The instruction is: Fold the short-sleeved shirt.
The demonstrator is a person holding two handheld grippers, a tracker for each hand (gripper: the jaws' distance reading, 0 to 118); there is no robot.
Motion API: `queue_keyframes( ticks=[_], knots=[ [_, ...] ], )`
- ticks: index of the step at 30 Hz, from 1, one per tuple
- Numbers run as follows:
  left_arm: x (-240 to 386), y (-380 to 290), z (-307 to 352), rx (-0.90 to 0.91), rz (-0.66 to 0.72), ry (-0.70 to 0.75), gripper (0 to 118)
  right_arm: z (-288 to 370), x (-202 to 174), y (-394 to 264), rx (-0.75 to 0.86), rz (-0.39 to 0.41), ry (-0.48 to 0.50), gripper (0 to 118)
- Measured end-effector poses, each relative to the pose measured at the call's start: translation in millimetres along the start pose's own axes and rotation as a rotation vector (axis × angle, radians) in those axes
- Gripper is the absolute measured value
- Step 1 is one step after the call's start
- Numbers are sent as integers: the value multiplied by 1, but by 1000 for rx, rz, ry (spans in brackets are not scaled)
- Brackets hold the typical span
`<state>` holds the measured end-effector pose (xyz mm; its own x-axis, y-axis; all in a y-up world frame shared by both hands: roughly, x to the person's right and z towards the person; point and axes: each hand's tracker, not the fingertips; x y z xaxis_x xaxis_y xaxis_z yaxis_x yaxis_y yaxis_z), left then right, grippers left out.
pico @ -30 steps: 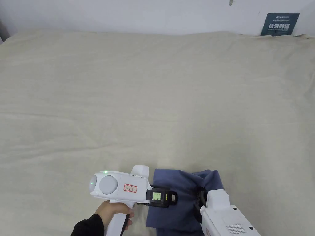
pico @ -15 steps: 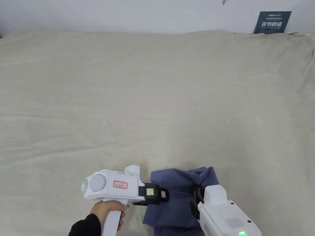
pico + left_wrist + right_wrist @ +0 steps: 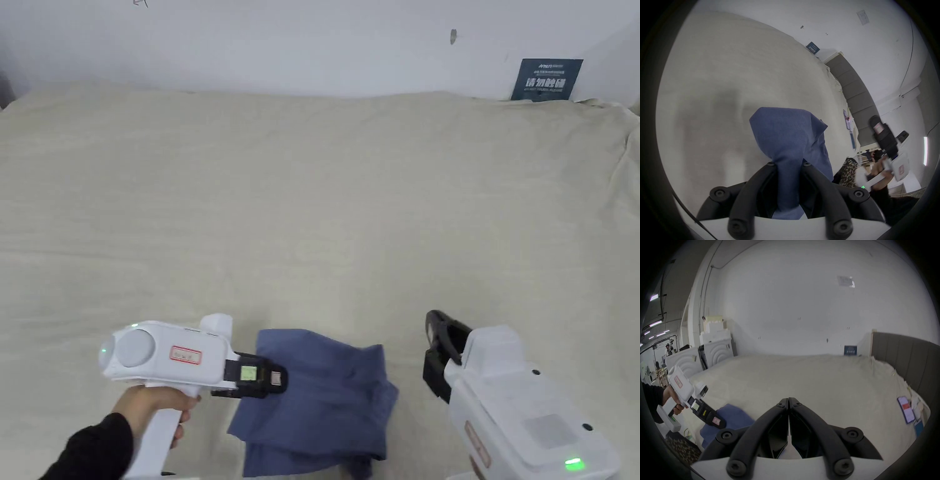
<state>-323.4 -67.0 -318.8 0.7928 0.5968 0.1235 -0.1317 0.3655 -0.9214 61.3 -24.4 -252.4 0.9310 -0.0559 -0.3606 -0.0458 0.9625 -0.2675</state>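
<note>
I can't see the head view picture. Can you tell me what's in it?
A crumpled blue shirt lies on a beige bed. The left gripper sits at its edge, and the right gripper is off to the side.

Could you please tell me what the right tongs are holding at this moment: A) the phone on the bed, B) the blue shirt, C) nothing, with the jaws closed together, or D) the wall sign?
C: the right tongs show their jaws meeting tip to tip with nothing between them, away from the blue shirt, which the left tongs grip.
</note>
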Motion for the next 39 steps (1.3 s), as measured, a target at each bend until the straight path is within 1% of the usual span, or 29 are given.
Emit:
queue_keyframes(
  ticks=[4,8,9,14,18,20,21,23,25,27,31,32,34,35,37,38,39],
  knots=[
    [-35,12,48,17,-17,108,16,8,-2,35,76,8,-24,0],
    [-75,24,97,52,11,220,16,14,-7,59,135,33,-41,0],
    [-79,25,108,53,0,235,16,15,-8,63,142,37,-43,0],
    [-119,39,160,77,34,384,16,10,-8,74,163,51,-56,0],
    [-145,49,188,68,62,485,16,1,-8,76,164,60,-67,0],
    [-156,52,196,58,67,551,16,-6,-7,73,159,62,-73,0],
    [-164,55,199,55,61,554,16,-9,-8,72,157,61,-74,0],
    [-177,57,200,52,89,579,16,-16,-8,69,147,61,-73,0],
    [-190,60,196,31,102,611,17,-21,-9,66,137,69,-72,0],
    [-195,59,184,8,62,631,17,-26,-11,64,125,69,-72,0],
    [-207,59,164,-4,79,696,19,-31,-15,62,105,67,-71,0],
    [-208,57,161,0,75,710,24,-31,-15,62,104,67,-71,0],
    [-211,56,161,17,99,745,46,-29,-14,62,102,69,-69,0],
    [-209,55,160,29,108,781,68,-28,-13,62,102,71,-69,0],
    [-204,51,165,70,102,820,98,-25,-10,63,102,69,-63,0],
    [-200,50,170,102,100,824,107,-22,-9,64,104,71,-64,0],
    [-195,49,174,139,97,813,108,-20,-8,66,107,71,-67,0]
  ],
)
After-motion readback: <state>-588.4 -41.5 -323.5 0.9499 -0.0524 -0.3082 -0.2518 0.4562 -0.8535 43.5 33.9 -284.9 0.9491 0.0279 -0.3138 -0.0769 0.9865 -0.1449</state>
